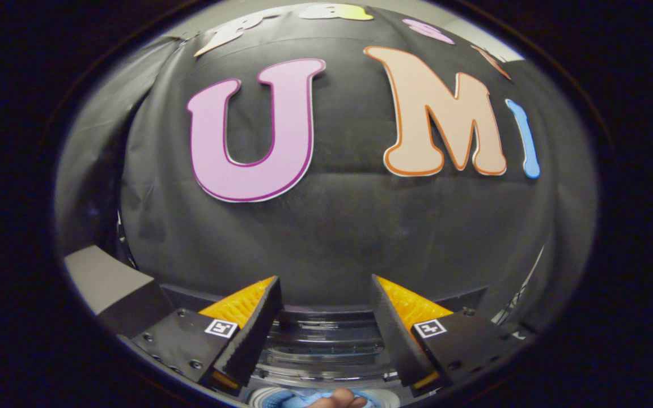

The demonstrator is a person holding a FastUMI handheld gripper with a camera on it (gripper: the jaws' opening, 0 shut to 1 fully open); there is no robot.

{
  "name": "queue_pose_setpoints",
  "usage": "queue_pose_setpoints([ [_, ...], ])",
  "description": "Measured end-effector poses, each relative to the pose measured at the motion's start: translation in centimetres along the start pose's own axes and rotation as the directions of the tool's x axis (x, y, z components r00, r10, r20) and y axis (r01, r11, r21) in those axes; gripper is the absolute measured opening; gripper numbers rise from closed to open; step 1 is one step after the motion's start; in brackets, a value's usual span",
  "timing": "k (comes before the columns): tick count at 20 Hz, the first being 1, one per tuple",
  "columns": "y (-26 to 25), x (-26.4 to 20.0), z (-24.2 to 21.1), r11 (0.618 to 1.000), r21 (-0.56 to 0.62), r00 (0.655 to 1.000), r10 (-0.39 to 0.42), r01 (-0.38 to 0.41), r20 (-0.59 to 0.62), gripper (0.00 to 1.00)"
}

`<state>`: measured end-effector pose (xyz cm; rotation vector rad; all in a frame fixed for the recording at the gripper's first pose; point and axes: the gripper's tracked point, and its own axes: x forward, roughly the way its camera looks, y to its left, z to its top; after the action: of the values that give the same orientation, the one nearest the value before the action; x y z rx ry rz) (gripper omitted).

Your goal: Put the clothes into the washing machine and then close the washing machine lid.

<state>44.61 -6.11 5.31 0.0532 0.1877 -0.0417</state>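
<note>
Gripper view
Gripper: I see my two fingers spread wide apart, with nothing between them and nothing pressed by either.
Fingers: each one has a ridged inner pad and, on its outer block, a small square black-and-white marker tag; I can make out a pattern on these tags but no readable writing.
Washing machine: I see it low between my fingers and just ahead of them, a rounded, glossy rim in stacked rings, with a dark panel edge running behind it on both sides.
Clothes: I catch a bit of light blue material beneath the gap of the fingers, close under the tool; I cannot tell whether it lies inside the drum.
Hand: a fingertip shows just under the gap, touching that blue material.
Booth wall: black cloth, well beyond the fingers.
Grey ledge: a flat surface off to the left of my left finger.
Brands and labels: I can read none on the machine from here.
</note>
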Motion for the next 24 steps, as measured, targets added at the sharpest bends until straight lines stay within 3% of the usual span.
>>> queue_pose_setpoints([
  [18,-0.6,-2.6,1.0,0.995,0.051,0.996,-0.079,0.081,-0.040,0.97],
  [19,-1.9,-2.2,-0.4,0.991,0.043,0.987,-0.125,0.130,-0.104,0.97],
  [20,-3.1,-2.4,-5.6,0.986,-0.004,0.944,-0.162,0.168,-0.287,0.96],
  [21,-2.7,-4.6,-9.5,0.991,-0.037,0.901,-0.133,0.129,-0.414,0.95],
  [22,-2.9,-4.6,-9.8,0.988,-0.105,0.919,-0.147,0.117,-0.367,0.94],
  [24,-2.1,-3.6,-9.4,0.992,-0.052,0.956,-0.121,0.111,-0.267,0.94],
])
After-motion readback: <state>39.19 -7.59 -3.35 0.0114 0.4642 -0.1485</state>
